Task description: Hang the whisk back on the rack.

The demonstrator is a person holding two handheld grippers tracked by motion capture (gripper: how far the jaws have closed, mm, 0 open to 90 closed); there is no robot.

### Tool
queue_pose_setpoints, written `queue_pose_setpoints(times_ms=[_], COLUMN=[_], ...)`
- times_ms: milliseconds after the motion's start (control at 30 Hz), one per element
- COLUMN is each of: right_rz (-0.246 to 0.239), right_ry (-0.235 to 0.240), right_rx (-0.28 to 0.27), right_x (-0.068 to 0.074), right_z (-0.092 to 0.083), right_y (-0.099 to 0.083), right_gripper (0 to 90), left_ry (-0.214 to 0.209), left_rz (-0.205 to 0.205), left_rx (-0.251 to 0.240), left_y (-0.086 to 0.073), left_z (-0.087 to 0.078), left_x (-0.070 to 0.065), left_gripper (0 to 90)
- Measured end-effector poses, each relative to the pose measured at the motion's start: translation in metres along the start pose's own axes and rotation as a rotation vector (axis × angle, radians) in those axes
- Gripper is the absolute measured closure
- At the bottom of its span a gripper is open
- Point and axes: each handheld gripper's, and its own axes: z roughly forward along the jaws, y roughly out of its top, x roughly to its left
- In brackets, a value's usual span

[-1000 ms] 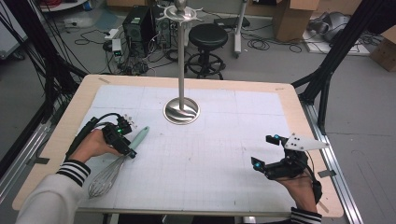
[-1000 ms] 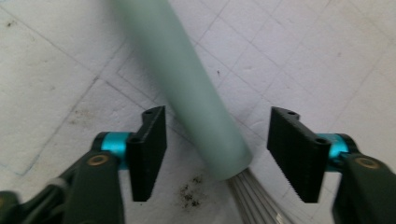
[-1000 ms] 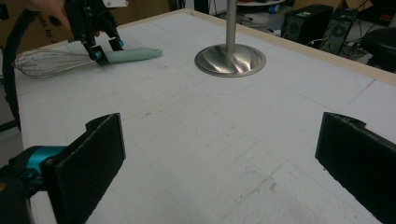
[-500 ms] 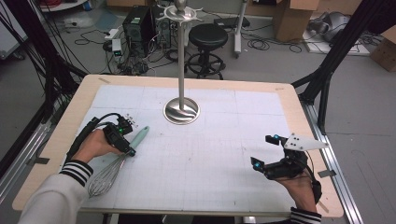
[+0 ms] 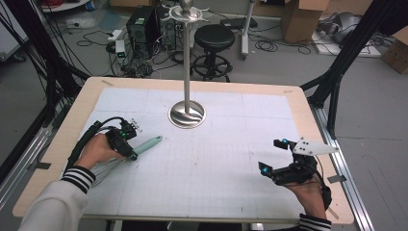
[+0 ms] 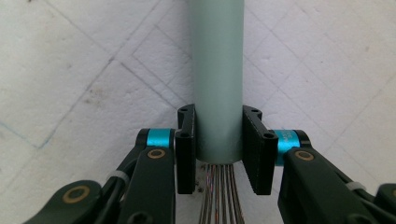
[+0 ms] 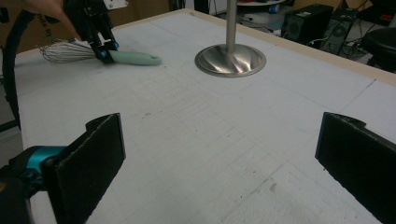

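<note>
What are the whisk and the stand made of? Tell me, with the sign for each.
Whisk: the handle looks like matte pale-green plastic or silicone, smooth and without glare; the wire loops look like thin bare metal, glinting. Stand: polished metal, probably steel; its round base mirrors light in streaks.

Wide open mat (image 5: 216, 173) between both hands, nothing on it. The steel stand (image 5: 186, 113) rises mid-table toward the far edge, the one upright obstacle; the whisk (image 5: 144, 145) lies low at left.
</note>
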Motion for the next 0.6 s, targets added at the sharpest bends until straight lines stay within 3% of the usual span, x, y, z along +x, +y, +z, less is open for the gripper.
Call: queue_pose_setpoints(times_ms=[133,300,500,600], right_rz=[0.0,0.001,0.0,0.001], right_ry=[-0.002,0.0,0.001,0.002], right_rx=[-0.001,0.0,0.0,0.0], right_x=[0.0,0.0,0.001,0.001], right_z=[0.0,0.0,-0.001,-0.001], right_y=[0.0,0.0,0.001,0.001], right_gripper=[0.5,0.5,0.5,0.5], left_ry=[0.01,0.024,0.026,0.047], left_rz=[0.036,0.058,0.112,0.145], left_rx=[-0.017,-0.087,-0.161,-0.207], left_y=[0.001,0.005,0.011,0.012], left_z=[-0.008,-0.026,-0.048,-0.059], left_x=[-0.001,-0.006,-0.012,-0.013], left_gripper=[69.3,69.3,69.3,69.3])
